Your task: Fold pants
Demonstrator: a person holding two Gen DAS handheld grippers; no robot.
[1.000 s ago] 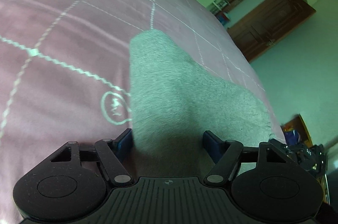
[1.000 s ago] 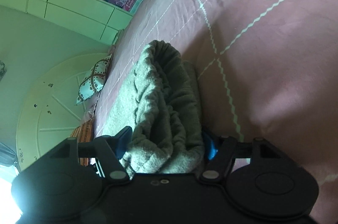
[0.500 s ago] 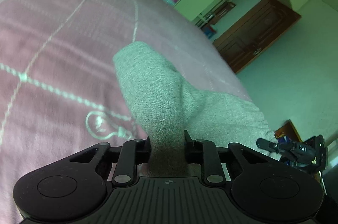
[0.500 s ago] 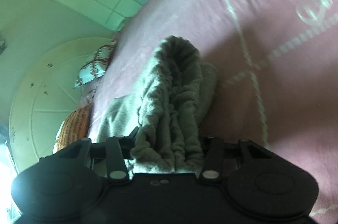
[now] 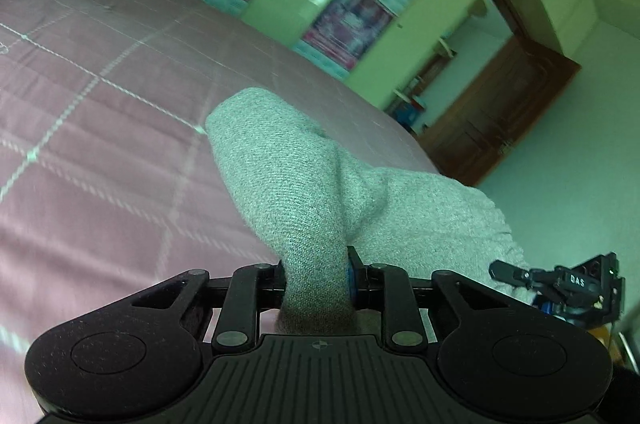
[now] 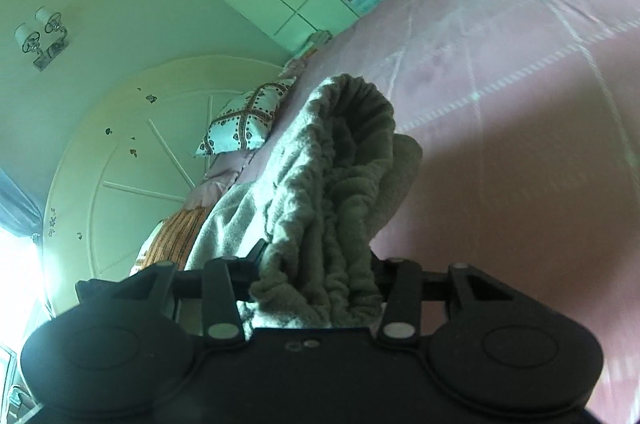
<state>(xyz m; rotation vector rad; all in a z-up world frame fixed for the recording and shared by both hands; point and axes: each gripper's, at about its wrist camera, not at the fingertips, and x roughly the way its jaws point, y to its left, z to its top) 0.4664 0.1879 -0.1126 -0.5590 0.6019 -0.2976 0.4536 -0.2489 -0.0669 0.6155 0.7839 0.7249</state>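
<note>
- A pink quilted bedspread [image 5: 100,152], crossed by pale stitched lines, fills most of both views; green cabinets [image 5: 288,12] with posters stand behind.
- The grey knit pants [image 5: 304,184] rise off the bedspread, soft and bunched.
- The left gripper [image 5: 316,280] pinches a smooth fold.
- The right gripper [image 6: 316,276] clamps the ruched waistband [image 6: 340,176].
- A patterned cushion [image 6: 244,124] lies by the headboard.

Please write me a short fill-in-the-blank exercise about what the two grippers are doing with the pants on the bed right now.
1. Both the left gripper and the right gripper are shut on the grey ____.
2. The right gripper pinches the gathered, elastic ____ end of the pants.
3. The pants lie on a bedspread coloured ____.
4. A patterned ____ lies near the white headboard.

Missing words: pants; waistband; pink; pillow
</note>
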